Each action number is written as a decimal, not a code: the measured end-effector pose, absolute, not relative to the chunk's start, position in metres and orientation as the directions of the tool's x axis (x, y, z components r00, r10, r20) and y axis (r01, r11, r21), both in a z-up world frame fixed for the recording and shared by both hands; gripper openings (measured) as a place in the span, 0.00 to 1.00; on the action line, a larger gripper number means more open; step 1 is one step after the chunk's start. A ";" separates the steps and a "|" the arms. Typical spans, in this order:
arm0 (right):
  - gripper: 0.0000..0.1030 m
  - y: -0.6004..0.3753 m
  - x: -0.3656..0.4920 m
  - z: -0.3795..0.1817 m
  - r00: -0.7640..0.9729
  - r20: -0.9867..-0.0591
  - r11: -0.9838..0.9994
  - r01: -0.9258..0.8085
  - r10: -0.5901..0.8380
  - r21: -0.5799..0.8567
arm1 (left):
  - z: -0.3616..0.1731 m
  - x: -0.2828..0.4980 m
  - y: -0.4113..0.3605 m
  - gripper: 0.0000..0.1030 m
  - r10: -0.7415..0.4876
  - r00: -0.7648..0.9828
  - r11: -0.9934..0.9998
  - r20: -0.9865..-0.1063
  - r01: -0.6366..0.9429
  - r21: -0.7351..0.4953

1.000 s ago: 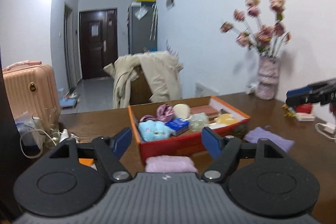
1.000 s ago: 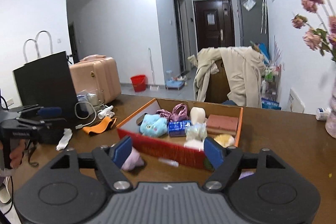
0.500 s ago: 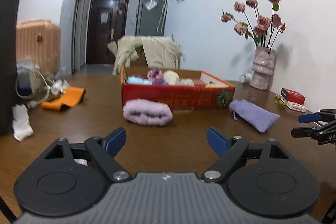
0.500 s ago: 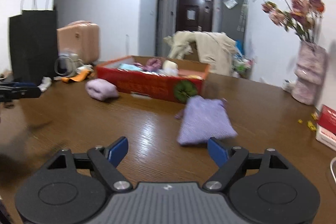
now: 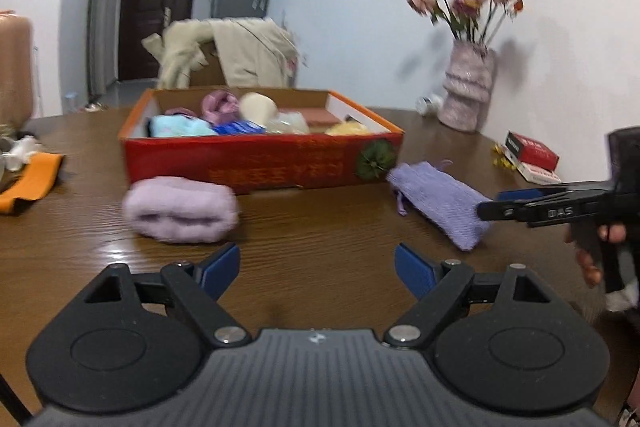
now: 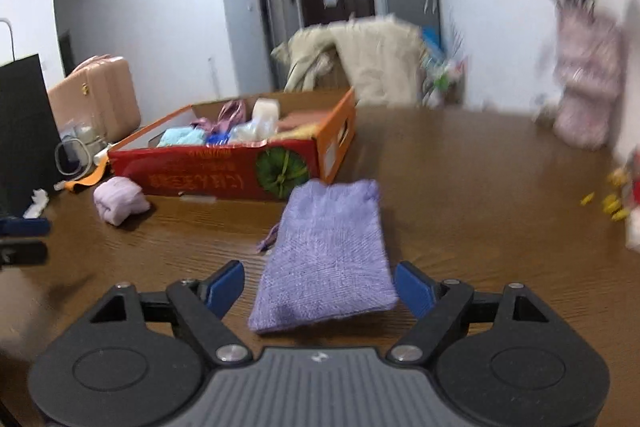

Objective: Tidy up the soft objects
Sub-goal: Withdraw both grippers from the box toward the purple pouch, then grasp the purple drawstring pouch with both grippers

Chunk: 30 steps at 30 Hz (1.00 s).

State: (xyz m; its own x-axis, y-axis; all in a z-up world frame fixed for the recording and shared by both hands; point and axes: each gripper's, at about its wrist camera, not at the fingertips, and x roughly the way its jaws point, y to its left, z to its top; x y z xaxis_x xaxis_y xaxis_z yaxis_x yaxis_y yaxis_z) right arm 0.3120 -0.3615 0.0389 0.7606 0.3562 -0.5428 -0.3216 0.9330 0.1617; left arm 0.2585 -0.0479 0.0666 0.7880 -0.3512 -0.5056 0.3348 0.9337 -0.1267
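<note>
On the brown surface (image 6: pixel 460 163), just in front of the red box (image 6: pixel 216 175), two soft things wait outside it: a purple knit pouch (image 6: pixel 328 259) and a rolled lilac towel (image 5: pixel 180 213). Right hand-held gripper (image 6: pixel 320 287) stands wide with nothing gripped; the pouch's near end lies between its blue pads (image 6: pixel 414 289), pads apart from the cloth as far as the blur lets one tell. Left hand-held gripper (image 5: pixel 318 269) is also wide and empty, aimed at bare surface between towel and pouch, towel ahead and to its left. Likely step: each side lines up on its own item. To do it well, the right one should go lower and close across the pouch's narrow width, near the middle so it does not droop on lift; avoid snagging the drawstring (image 6: pixel 270 239). The left one should swing left, centre on the roll and pinch the whole bundle, not one layer, or it unrolls. Count: one box, one pouch, one towel, two grippers. Box already holds several soft items, roughly six; exact number unclear.
</note>
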 end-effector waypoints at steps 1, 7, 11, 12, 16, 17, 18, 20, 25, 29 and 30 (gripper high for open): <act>0.76 -0.359 0.318 0.036 0.734 -0.565 0.924 -0.343 0.377 0.170 | 0.066 0.265 -0.054 0.84 -0.359 0.778 0.930 -0.517 0.344 -0.128; 0.67 -0.320 0.315 0.044 0.500 -0.529 0.695 -0.666 0.686 0.272 | 0.066 0.303 -0.084 0.84 -0.353 0.778 0.928 -0.520 0.362 -0.089; 0.67 -0.336 0.326 0.061 0.549 -0.482 0.711 -0.653 0.683 0.262 | 0.053 0.329 -0.086 0.83 -0.361 0.738 0.930 -0.571 0.327 -0.165; 0.68 -0.344 0.334 0.062 0.600 -0.474 0.752 -0.608 0.645 0.254 | 0.047 0.335 -0.085 0.83 -0.388 0.709 0.920 -0.589 0.330 -0.209; 0.69 -0.350 0.368 0.044 0.649 -0.511 0.825 -0.479 0.563 0.300 | 0.030 0.347 -0.086 0.80 -0.423 0.675 0.906 -0.605 0.324 -0.272; 0.68 -0.345 0.373 0.037 0.642 -0.514 0.821 -0.476 0.569 0.315 | 0.027 0.350 -0.085 0.75 -0.424 0.683 0.906 -0.595 0.320 -0.279; 0.67 -0.340 0.375 0.031 0.635 -0.521 0.820 -0.476 0.570 0.318 | 0.026 0.352 -0.083 0.72 -0.433 0.684 0.901 -0.587 0.319 -0.294; 0.62 -0.331 0.377 0.025 0.626 -0.545 0.824 -0.496 0.558 0.274 | 0.024 0.354 -0.078 0.67 -0.458 0.680 0.888 -0.573 0.314 -0.336; 0.52 -0.313 0.365 0.020 0.643 -0.568 0.835 -0.525 0.514 0.161 | 0.025 0.358 -0.066 0.66 -0.436 0.722 0.892 -0.537 0.269 -0.363; 0.38 -0.310 0.364 0.017 0.651 -0.576 0.840 -0.529 0.494 0.122 | 0.020 0.364 -0.065 0.36 -0.454 0.699 0.885 -0.553 0.278 -0.375; 0.36 -0.309 0.362 0.018 0.656 -0.577 0.841 -0.532 0.486 0.104 | 0.019 0.364 -0.066 0.29 -0.470 0.689 0.877 -0.551 0.295 -0.379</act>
